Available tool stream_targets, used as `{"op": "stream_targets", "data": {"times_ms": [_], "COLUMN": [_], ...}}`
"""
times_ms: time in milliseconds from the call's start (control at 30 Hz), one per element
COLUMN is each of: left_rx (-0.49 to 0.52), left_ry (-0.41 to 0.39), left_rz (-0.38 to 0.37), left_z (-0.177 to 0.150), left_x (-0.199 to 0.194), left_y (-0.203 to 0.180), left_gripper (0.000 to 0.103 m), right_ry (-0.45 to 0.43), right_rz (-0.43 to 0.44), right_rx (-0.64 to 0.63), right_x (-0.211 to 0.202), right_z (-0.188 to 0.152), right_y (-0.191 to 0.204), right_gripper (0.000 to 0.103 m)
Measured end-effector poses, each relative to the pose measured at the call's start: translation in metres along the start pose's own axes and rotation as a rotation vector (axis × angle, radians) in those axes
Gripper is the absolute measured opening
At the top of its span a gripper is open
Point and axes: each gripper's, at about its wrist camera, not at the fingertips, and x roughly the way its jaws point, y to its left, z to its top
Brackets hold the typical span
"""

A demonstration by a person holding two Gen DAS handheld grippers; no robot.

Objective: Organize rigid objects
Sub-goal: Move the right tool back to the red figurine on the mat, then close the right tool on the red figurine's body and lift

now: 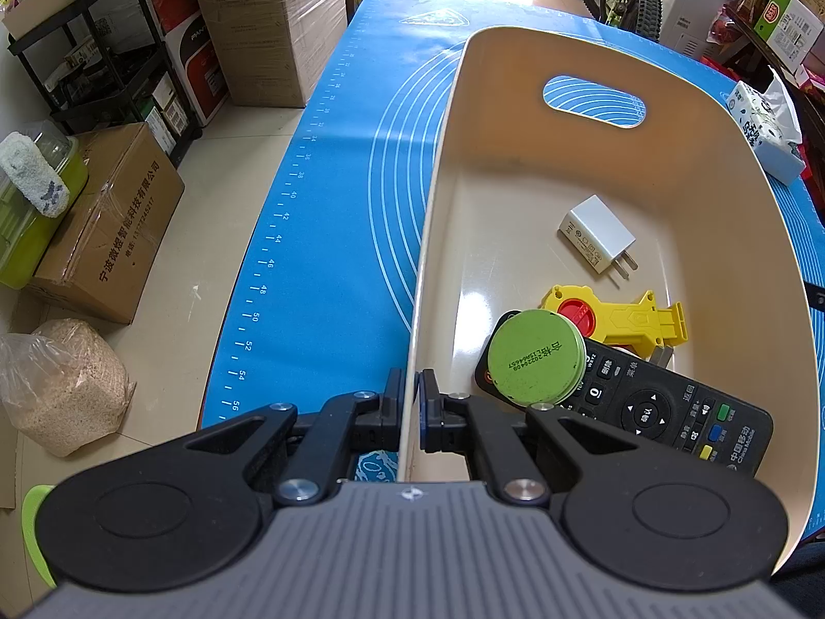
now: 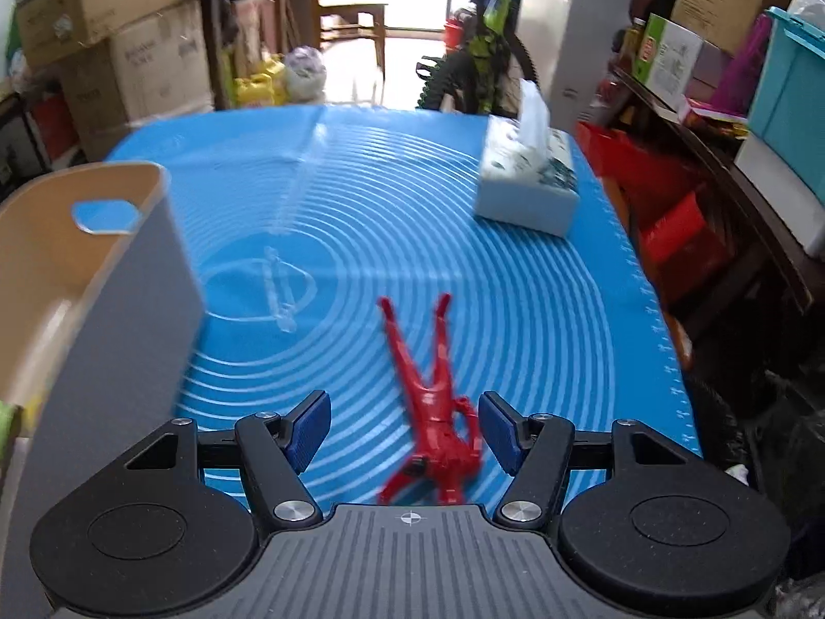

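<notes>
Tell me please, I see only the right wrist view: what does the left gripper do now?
Observer: The left gripper is shut on the side wall of the beige bin.
Operator: What lies inside the bin?
Observer: A white charger, a yellow toy, a green round tin and a black remote.
Operator: Does the tin touch the remote?
Observer: Yes, the tin lies partly on top of the remote's end.
</notes>
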Motion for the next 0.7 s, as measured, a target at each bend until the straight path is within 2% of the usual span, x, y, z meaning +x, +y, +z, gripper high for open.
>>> {"op": "stream_targets", "data": {"times_ms": [100, 233, 600, 667, 700], "left_rx": [-0.001, -0.002, -0.002, -0.002, -0.003], "left_ry": [0.001, 0.0, 0.001, 0.001, 0.001], "left_rz": [-0.001, -0.002, -0.002, -0.002, -0.001], "left_z": [0.0, 0.0, 0.0, 0.0, 0.0], "left_x": [0.0, 0.0, 0.0, 0.0, 0.0], "left_y": [0.0, 0.0, 0.0, 0.0, 0.0], "left_gripper": [0.007, 0.007, 0.007, 0.007, 0.007], "right_ry": [0.031, 0.067, 0.093, 0.092, 0.091], "right_rz": [-0.019, -0.04, 0.011, 0.032, 0.045], "right_rx": [-0.001, 0.002, 0.001, 0.019, 0.026], "right_x": [0.016, 0.033, 0.055, 0.055, 0.055], "right_z": [-0.004, -0.007, -0.009, -0.01, -0.01], "right_y": [-0.006, -0.014, -0.02, -0.022, -0.023], "right_gripper": [0.07, 0.064, 0.058, 0.053, 0.045]}}
